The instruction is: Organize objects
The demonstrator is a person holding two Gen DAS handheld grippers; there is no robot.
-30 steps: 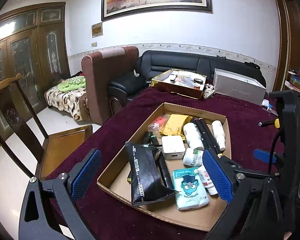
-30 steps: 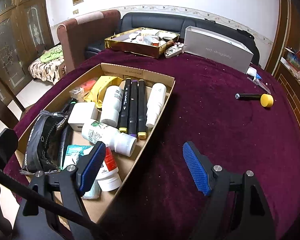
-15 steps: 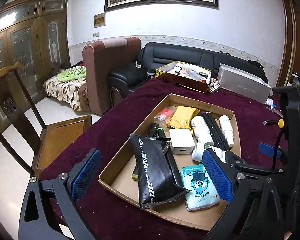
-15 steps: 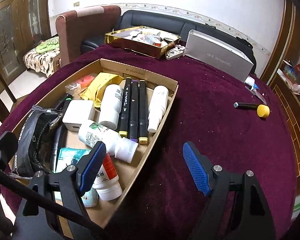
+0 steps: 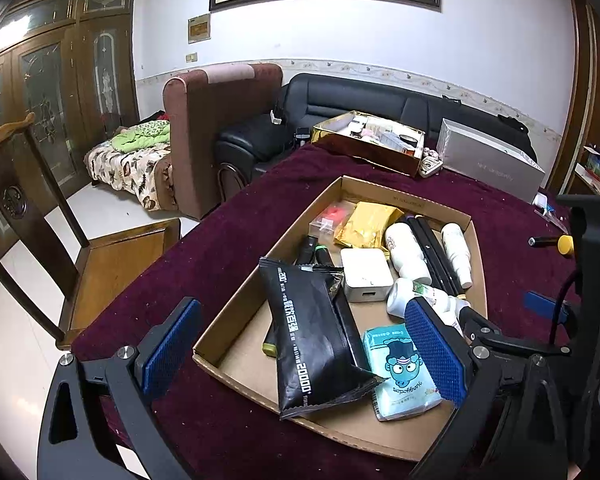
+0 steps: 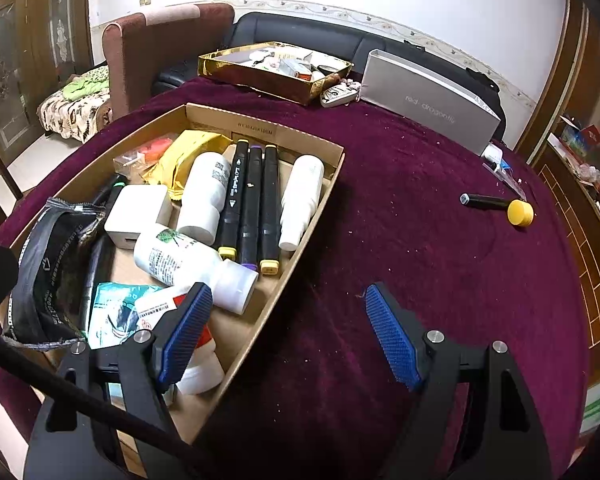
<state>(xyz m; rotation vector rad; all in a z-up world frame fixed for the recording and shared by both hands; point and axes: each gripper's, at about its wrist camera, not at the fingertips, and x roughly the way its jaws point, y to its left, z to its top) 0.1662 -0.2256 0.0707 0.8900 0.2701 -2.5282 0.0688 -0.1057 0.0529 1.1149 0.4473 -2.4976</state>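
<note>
A shallow brown cardboard tray (image 6: pixel 268 130) is sitting on the maroon tablecloth (image 6: pixel 420 240), crowding a black foil pouch (image 6: pixel 48 280) at nine o'clock. Three black markers (image 6: pixel 252 200) are lying side by side, pointing toward twelve o'clock. The left gripper (image 5: pixel 300 356) and right gripper (image 6: pixel 288 336) are both hanging spread wide, grasping nothing.

The left gripper (image 5: pixel 300 344) has dipped and eased in over the cardboard tray (image 5: pixel 236 308), so the black pouch (image 5: pixel 312 336) now sits between its pads, toward six o'clock. From the right wrist, the tray contents and the yellow-capped marker (image 6: pixel 496 206) have slid slightly toward six o'clock.
</note>
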